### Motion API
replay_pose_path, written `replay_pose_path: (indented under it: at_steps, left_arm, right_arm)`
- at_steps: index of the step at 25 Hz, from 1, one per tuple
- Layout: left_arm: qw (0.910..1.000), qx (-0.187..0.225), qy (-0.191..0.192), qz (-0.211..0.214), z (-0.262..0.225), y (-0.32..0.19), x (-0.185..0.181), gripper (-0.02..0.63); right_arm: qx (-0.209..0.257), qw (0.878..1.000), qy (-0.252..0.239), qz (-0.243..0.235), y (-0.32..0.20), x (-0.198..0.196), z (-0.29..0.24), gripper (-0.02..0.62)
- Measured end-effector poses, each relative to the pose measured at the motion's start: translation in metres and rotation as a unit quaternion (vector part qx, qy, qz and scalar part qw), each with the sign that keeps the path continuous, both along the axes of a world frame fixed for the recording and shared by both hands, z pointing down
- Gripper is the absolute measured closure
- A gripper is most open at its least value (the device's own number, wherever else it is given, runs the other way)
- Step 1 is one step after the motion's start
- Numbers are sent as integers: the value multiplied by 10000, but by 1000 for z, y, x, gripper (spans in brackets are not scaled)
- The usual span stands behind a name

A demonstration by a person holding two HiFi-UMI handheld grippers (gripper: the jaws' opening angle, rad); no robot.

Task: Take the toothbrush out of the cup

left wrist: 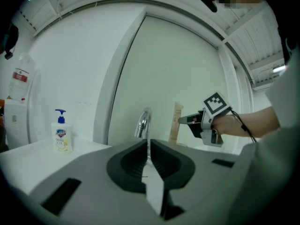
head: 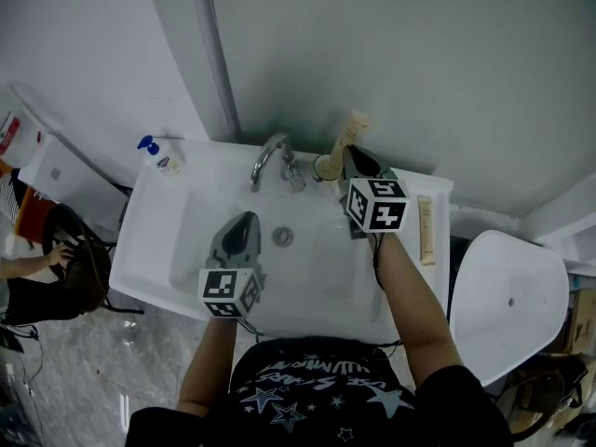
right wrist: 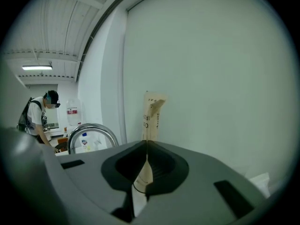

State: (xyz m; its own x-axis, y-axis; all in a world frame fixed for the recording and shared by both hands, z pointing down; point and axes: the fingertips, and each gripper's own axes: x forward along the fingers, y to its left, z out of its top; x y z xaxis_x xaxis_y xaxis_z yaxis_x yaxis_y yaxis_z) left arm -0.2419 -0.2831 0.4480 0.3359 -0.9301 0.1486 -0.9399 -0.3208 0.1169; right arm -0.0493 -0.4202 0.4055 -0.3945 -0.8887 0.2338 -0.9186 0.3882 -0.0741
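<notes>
Head view: the right gripper (head: 358,163) holds the paper-wrapped toothbrush (head: 351,128) just right of the faucet (head: 270,156), its lower end at the cup (head: 324,168). The left gripper (head: 244,226) hovers before the faucet.

Left gripper view: jaws together, empty, facing the faucet.

Right gripper view: jaws clamped on the toothbrush, right of the faucet.

A: How is the left side now?

B: The left hand-held gripper (head: 244,223) points forward, almost level. Its jaws are together and nothing is between them. The left forearm (head: 210,357) stays close to the body.

A: And the right side?

B: The right arm (head: 410,296) reaches further forward. The right hand-held gripper (head: 355,159) has its jaws closed on the toothbrush (head: 348,134).
</notes>
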Motion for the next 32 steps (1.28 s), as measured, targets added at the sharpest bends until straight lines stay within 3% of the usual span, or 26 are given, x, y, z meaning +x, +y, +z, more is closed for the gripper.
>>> replay_pose_path:
  at_steps: [13, 32]
  left_arm:
    - [9996, -106, 37, 269, 5, 37, 48, 577]
    - [9960, -249, 7, 853, 17, 64, 121, 578]
  right_arm:
    - [-217, 9997, 9, 133, 63, 53, 17, 574]
    - [-1279, 9888, 438, 626, 139, 167, 89, 574]
